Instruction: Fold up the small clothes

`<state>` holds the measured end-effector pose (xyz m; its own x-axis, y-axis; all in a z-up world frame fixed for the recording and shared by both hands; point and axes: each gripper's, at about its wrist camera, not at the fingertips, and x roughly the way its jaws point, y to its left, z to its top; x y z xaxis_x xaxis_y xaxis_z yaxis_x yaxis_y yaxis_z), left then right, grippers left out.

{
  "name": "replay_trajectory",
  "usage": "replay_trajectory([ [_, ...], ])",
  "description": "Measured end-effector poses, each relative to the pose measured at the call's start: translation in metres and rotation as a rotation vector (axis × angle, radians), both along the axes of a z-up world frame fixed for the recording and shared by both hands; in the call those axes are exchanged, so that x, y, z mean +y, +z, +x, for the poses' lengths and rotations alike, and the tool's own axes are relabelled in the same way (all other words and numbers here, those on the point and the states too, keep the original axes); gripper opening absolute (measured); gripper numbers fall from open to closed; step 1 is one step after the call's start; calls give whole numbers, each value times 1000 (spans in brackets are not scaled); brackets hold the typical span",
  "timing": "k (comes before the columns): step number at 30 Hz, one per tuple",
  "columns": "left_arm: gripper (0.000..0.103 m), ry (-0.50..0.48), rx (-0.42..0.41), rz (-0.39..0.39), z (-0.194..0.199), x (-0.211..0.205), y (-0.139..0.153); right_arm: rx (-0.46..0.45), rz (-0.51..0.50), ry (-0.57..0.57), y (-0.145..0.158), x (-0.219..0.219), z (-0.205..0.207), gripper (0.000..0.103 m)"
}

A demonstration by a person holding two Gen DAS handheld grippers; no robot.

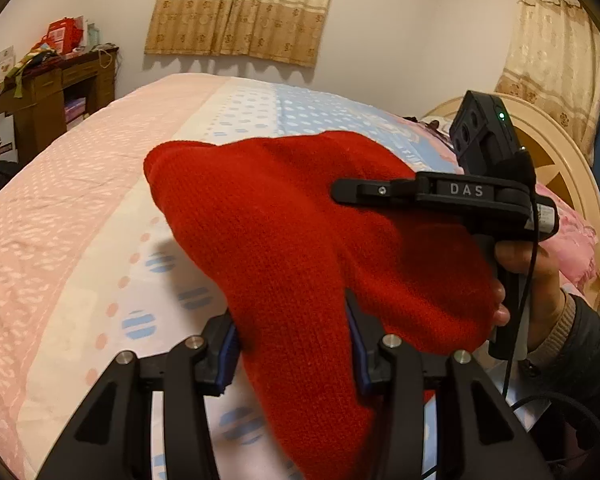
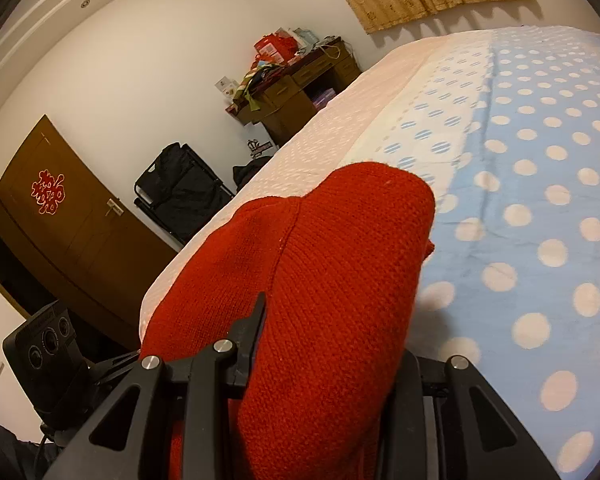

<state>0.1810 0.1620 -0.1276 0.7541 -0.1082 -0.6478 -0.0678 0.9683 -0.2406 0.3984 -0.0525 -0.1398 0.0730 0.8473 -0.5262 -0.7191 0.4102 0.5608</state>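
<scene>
Both grippers carry the load: the left gripper point(image 1: 292, 344) has its blue-padded jaws pinched on a thick bunch of the red knit garment point(image 1: 284, 216), and the right gripper point(image 2: 328, 344) is likewise clamped on a fold of the same garment point(image 2: 332, 264). The garment hangs in the air between the two tools, above the dotted bedspread point(image 1: 80, 208), not resting on it. Handling judgement: soft, limp, moderately light wool-type knit; it will sag and stretch between grips, not slip. Hold at edges or corners rather than mid-panel bunches for a clean fold. In the left wrist view its long axis runs from near the lens toward the far upper left, ending in a rounded edge.
</scene>
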Motion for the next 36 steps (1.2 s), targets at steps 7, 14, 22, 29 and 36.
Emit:
replay_trajectory([
  [7,47,31,2,0,-8,11,-4,5,1,29,-1,22,-11,34],
  [14,47,57,-4,-8,-17,20,-7,4,-1,48,0,39,-18,34],
  [22,47,101,-1,-15,-36,29,-15,8,-17,80,-3,63,-22,34],
  [29,47,122,20,-16,-46,36,-26,21,-31,99,-14,83,-28,34],
  [36,47,137,40,-45,-58,38,-38,36,-48,108,-24,94,-28,34],
])
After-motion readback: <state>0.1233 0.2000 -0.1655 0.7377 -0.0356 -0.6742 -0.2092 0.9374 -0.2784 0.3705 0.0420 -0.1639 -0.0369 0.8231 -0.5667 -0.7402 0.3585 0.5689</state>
